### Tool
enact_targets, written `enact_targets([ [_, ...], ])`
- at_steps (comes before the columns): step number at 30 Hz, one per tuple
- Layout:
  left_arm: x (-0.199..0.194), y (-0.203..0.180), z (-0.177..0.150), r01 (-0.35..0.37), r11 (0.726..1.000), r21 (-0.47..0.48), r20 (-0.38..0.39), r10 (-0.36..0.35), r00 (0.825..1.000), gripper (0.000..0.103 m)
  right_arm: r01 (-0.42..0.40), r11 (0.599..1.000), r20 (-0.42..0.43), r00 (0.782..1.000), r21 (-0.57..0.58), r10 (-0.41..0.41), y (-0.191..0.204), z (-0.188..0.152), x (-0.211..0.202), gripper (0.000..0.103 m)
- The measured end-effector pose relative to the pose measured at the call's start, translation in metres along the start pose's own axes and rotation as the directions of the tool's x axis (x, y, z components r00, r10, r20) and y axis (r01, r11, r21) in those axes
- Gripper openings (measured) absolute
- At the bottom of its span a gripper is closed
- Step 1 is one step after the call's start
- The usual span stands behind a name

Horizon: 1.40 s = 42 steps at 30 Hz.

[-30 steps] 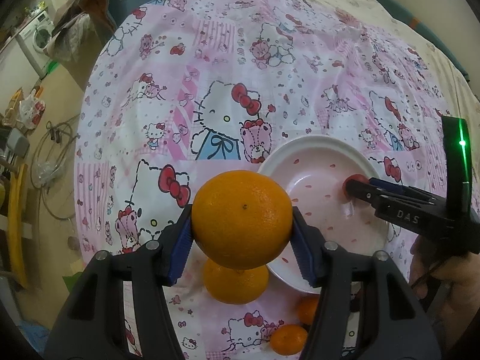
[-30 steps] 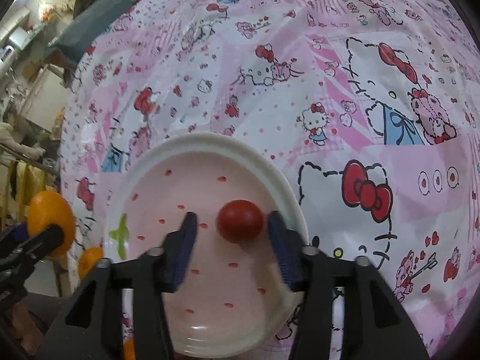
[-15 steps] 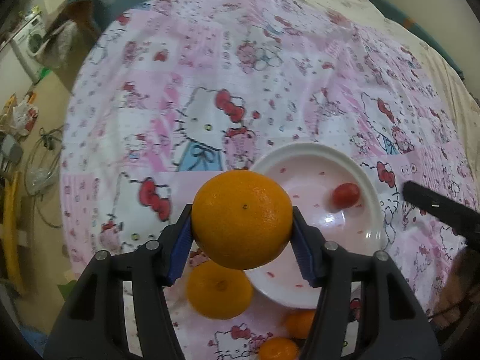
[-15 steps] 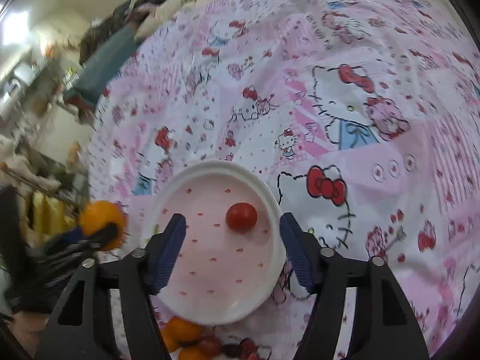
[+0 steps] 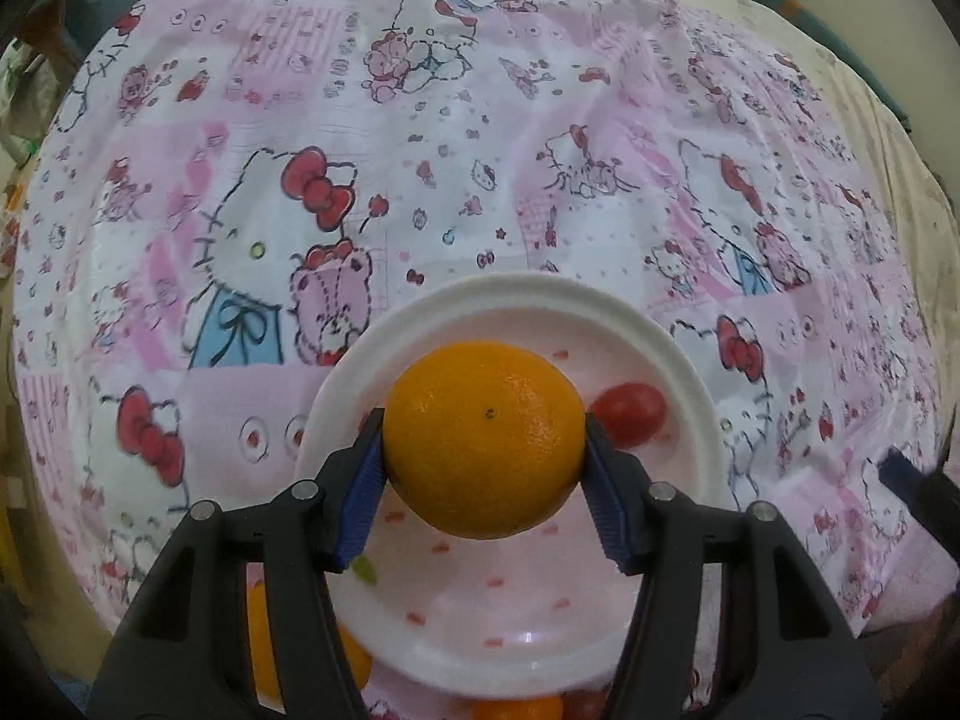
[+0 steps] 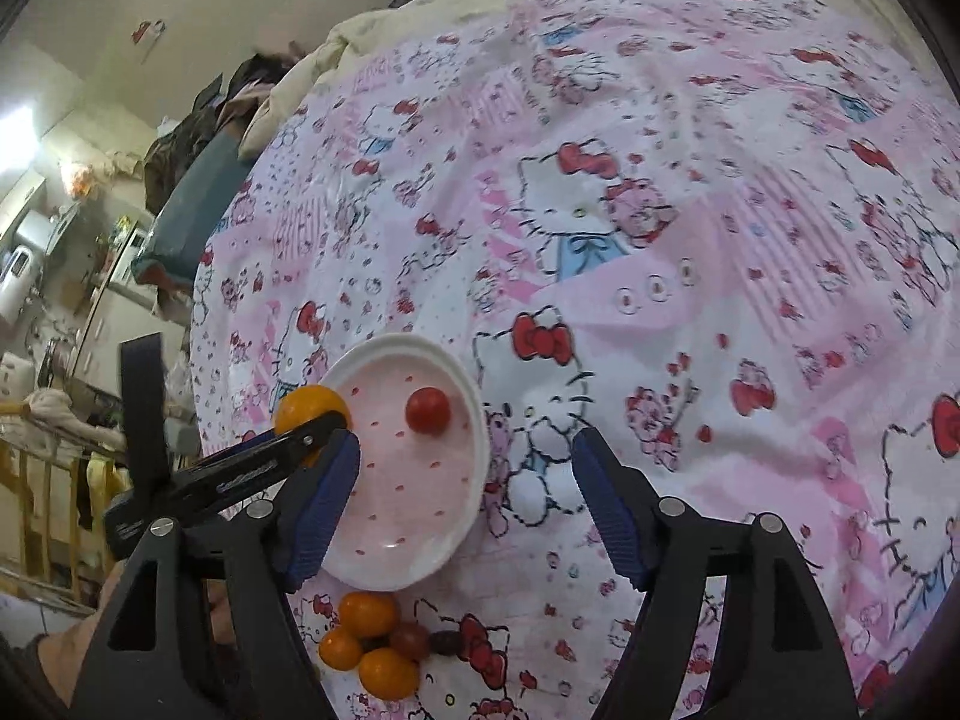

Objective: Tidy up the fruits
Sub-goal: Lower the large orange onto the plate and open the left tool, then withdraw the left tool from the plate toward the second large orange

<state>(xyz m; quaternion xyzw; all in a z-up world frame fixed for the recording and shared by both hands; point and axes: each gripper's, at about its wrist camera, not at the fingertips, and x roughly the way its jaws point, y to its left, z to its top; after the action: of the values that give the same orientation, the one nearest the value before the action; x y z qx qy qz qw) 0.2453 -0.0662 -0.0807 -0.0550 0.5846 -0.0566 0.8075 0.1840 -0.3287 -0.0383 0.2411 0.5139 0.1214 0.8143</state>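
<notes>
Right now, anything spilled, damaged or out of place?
Nothing stands out. The left gripper holds the orange over the plate, where a red tomato lies. The right gripper is open and empty. The loose fruit cluster sits on the cloth beside the plate, unsorted.

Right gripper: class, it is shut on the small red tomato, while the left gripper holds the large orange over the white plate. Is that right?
Not quite. The right gripper is open with nothing between its jaws; the small red tomato lies loose in the white plate, as the right wrist view shows. The left gripper does hold the large orange over the plate.
</notes>
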Motion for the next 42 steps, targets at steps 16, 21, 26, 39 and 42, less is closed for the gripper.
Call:
enact_targets([
  [16,0.023,0.004,0.004,-0.021,1.0,0.005,-0.021,0.021,1.0,0.059,0.038,0.999,0.018,0.999,-0.013,-0.038,-0.01,0.005,-0.004,0.076],
  [21,0.025,0.004,0.003,0.004,1.0,0.008,-0.052,-0.004,0.999,0.07,0.024,1.0,0.014,1.0,0.009,-0.024,-0.013,0.006,-0.003,0.076],
  [26,0.013,-0.001,-0.002,-0.011,1.0,0.026,0.002,0.011,1.0,0.096,0.013,1.0,0.012,1.0,-0.006,-0.013,-0.007,0.008,-0.002,0.076],
  [39,-0.063,0.0,-0.021,-0.089,0.995,0.049,0.145,0.081,0.986,0.096,-0.009,0.999,0.019,1.0,-0.05,0.01,0.008,0.003,-0.009,0.076],
  [42,-0.085,0.005,-0.034,-0.133,0.99,0.047,0.193,0.121,0.974,0.096,-0.014,0.998,0.025,1.0,-0.053,0.016,0.011,0.002,-0.012,0.076],
])
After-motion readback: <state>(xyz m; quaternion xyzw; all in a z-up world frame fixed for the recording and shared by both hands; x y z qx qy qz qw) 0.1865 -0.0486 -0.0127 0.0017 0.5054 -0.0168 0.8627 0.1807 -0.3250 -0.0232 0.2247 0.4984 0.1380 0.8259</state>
